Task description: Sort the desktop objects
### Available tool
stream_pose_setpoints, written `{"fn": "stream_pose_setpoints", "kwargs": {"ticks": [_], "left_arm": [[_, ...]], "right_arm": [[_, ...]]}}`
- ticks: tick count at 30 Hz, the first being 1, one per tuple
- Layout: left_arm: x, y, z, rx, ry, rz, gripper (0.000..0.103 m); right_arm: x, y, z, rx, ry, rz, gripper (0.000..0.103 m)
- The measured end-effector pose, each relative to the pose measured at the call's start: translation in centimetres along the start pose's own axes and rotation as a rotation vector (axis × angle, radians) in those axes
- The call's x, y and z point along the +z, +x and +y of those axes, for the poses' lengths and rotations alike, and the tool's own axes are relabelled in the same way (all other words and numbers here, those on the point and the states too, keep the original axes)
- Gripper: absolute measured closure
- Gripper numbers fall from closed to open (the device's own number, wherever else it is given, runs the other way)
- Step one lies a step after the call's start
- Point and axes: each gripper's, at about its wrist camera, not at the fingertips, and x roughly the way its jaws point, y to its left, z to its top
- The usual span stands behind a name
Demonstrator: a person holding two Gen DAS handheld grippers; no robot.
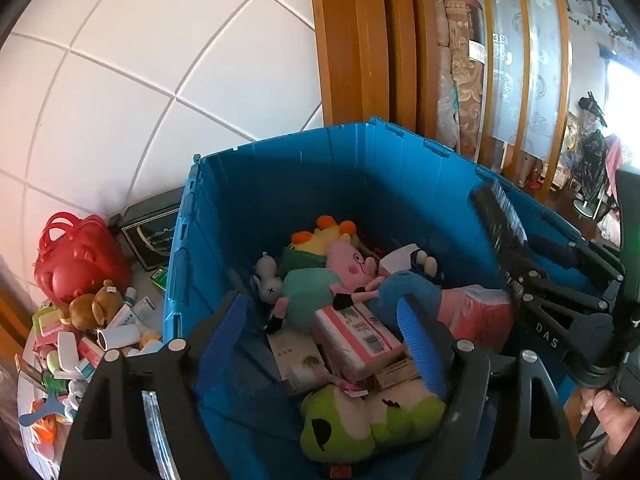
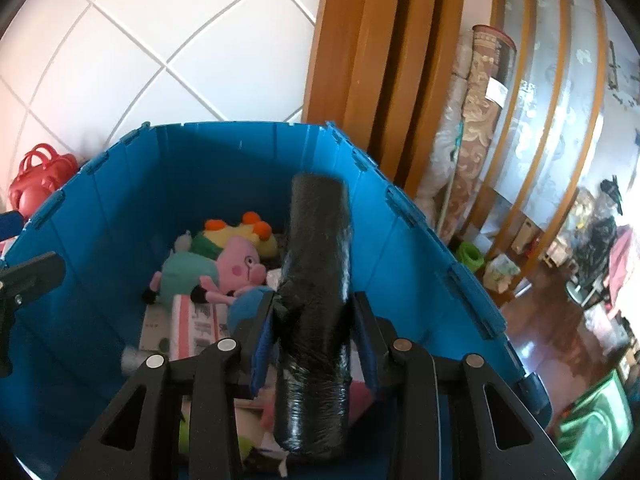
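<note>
Blue crate (image 2: 120, 208); black roll (image 2: 316, 312) upright, gripper-held (image 2: 316, 344).

My two wrist cameras look steeply down, close over the blue crate (image 1: 248, 208); the left one sits further left. Both share its plush-filled interior and the tiled wall (image 2: 192, 24).

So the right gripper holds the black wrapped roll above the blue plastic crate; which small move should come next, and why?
Probably open the right gripper: its fingers clamp the black wrapped roll directly over the blue plastic crate, with soft toys below.
</note>
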Motion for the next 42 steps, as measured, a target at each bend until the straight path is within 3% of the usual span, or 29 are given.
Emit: {"fn": "stream_pose_setpoints", "kwargs": {"ticks": [3, 7, 9, 20, 24, 25, 26, 28, 36, 42], "left_arm": [[-0.2, -0.6, 0.5, 0.003, -0.013, -0.011, 0.025], [-0.4, -1.6, 1.0, 0.016, -0.027, -0.043, 0.024], [-0.5, -2.3, 1.4, 0.015, -0.04, -0.058, 0.023], [-2.0, -6.5, 4.1, 0.046, -0.09, -0.162, 0.023], [-2.8, -9.0, 5.3, 0.07, -0.096, -0.236, 0.023], [-2.9, -9.5, 5.6, 0.07, -0.097, -0.255, 0.02], [-3.1, -9.9, 6.0, 0.072, -0.097, -0.276, 0.005], [-3.3, -10.4, 6.6, 0.084, -0.096, -0.292, 0.0], [-4.8, -13.4, 9.9, 0.046, -0.117, -0.315, 0.0], [-5.6, -14.0, 11.5, 0.03, -0.093, -0.238, 0.0]], "right_arm": [[0.0, -0.4, 0.2, -0.019, -0.005, -0.013, 0.048], [0.1, -1.3, 0.1, -0.003, 0.007, -0.039, 0.011], [0.1, -2.1, 0.3, 0.006, 0.01, -0.058, 0.001], [0.0, -6.6, 2.8, 0.052, 0.01, -0.118, 0.0], [-0.3, -8.0, 4.1, 0.058, 0.017, -0.121, 0.0], [-0.4, -8.3, 4.4, 0.056, 0.02, -0.121, 0.0], [-0.4, -8.7, 4.7, 0.054, 0.024, -0.125, 0.0], [-0.6, -9.5, 5.5, 0.046, 0.031, -0.125, 0.0], [-1.3, -13.5, 8.2, 0.026, 0.079, -0.144, 0.0], [-2.0, -15.9, 10.2, -0.024, 0.09, -0.139, 0.0]]}}
